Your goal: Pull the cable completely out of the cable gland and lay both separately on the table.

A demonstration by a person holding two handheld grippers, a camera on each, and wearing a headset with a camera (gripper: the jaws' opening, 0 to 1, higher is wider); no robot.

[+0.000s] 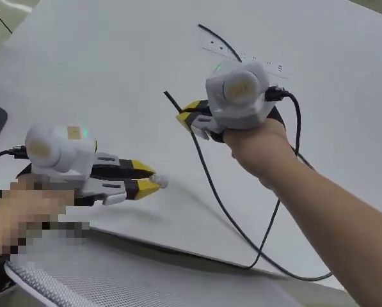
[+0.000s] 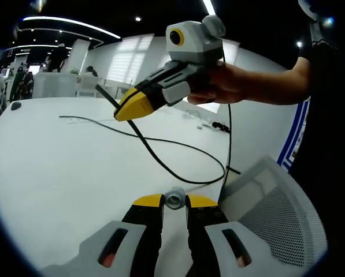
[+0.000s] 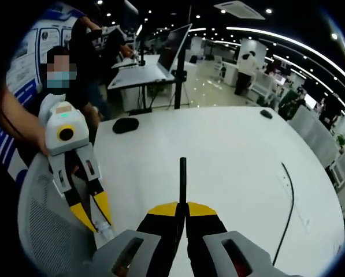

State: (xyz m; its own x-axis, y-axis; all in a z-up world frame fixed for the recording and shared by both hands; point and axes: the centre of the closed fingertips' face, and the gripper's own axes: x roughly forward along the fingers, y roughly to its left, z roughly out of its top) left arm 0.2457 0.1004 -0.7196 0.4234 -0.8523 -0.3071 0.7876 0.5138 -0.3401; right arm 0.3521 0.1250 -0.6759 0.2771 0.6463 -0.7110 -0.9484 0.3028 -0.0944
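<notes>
Status: separation looks done, laying down is not. Left gripper (image 2: 174,203) has its yellow-tipped jaws nearly together, pinched on the small grey cylindrical cable gland (image 2: 174,198). The gland sits right at the tips, open end facing forward, and nothing passes through it as far as I can see. Right gripper (image 1: 185,116) has its jaws clamped flat on the thin black cable (image 1: 208,181), with a short free end sticking out past the tips. The right gripper view shows that end bare, no fitting on it. The rest of the cable drops from the jaws and trails in a loose loop over the white table (image 1: 114,64) towards its near edge. Grippers are well apart, and the gland and cable are not touching.

Both parts look to be in the air — gland just above the near part of the table, cable end raised higher over the middle. Remaining, by my read: set the gland down and release, then lower the cable end and release it clear of the gland. The trailing loop runs near the left gripper, so I'd place the gland away from it.

Note: a second thin black lead (image 3: 288,203) lies further back on the table — not the task cable. The thicker black cord (image 1: 298,128) hanging off the right gripper's body looks like its own tether.
</notes>
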